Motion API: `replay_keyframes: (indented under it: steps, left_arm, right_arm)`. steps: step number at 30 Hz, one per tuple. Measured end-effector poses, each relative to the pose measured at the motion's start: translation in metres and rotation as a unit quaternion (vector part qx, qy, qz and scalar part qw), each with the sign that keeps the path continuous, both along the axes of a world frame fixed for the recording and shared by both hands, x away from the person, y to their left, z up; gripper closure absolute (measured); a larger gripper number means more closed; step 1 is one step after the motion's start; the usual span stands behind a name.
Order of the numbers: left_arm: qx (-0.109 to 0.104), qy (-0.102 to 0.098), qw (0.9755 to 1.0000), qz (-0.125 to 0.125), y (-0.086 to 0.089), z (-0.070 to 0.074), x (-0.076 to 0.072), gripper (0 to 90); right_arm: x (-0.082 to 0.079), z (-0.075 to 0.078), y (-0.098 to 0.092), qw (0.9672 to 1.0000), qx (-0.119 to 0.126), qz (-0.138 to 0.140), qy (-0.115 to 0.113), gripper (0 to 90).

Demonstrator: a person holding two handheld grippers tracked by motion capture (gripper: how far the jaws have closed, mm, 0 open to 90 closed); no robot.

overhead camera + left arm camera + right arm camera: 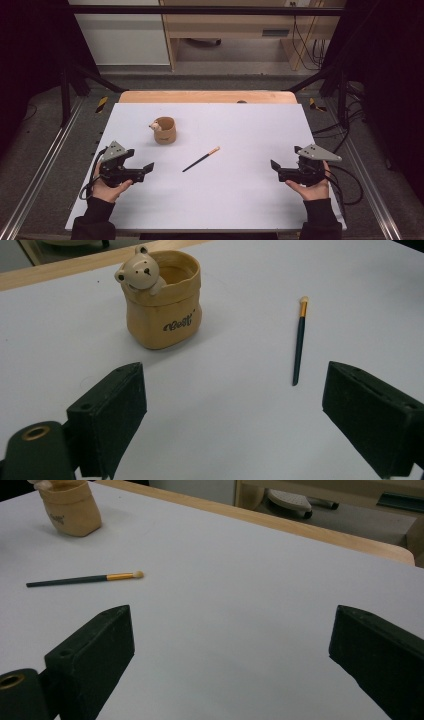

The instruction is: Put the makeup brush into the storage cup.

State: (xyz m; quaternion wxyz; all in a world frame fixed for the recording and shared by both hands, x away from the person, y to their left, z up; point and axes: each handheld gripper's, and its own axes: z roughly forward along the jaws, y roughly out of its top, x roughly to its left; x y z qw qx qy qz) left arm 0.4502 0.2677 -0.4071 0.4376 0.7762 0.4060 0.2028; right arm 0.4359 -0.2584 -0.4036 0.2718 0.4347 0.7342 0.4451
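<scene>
- White sheet covers the counter, with a strip of pale wood showing along its far edge in the high view.
- At the left of the high view, the left gripper lies low over the sheet in the person's left hand, pointing toward the middle. Its 2 fingers stand spread wide with nothing between them.
- A tan ceramic pen holder stands upright on the far left part of the sheet, shaped like a soft sack with dark script on its front. A small bear figure leans over its rim. In the left gripper view the holder sits ahead of the left finger, well apart from it.
- A makeup brush lies flat near the middle of the sheet, between the 2 grippers and touching neither. It has a dark handle, a gold ferrule and a pale tip, and the tip points to the far right in the high view. It is near the pen holder but apart from it.
- At the right, the right gripper is held in the right hand, aimed toward the middle. Its 2 fingers are spread wide over bare sheet, with the brush and holder farther off to their left.
</scene>
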Motion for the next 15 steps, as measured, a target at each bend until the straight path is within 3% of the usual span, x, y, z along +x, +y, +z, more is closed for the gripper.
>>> replay_keyframes:
  steps: [15]
  left_arm:
    - [0.020,0.006,0.9996,-0.021,-0.022,0.001,0.008,11.1]
  right_arm:
    - [0.000,0.001,0.002,1.0000,-0.002,0.005,0.001,4.6]
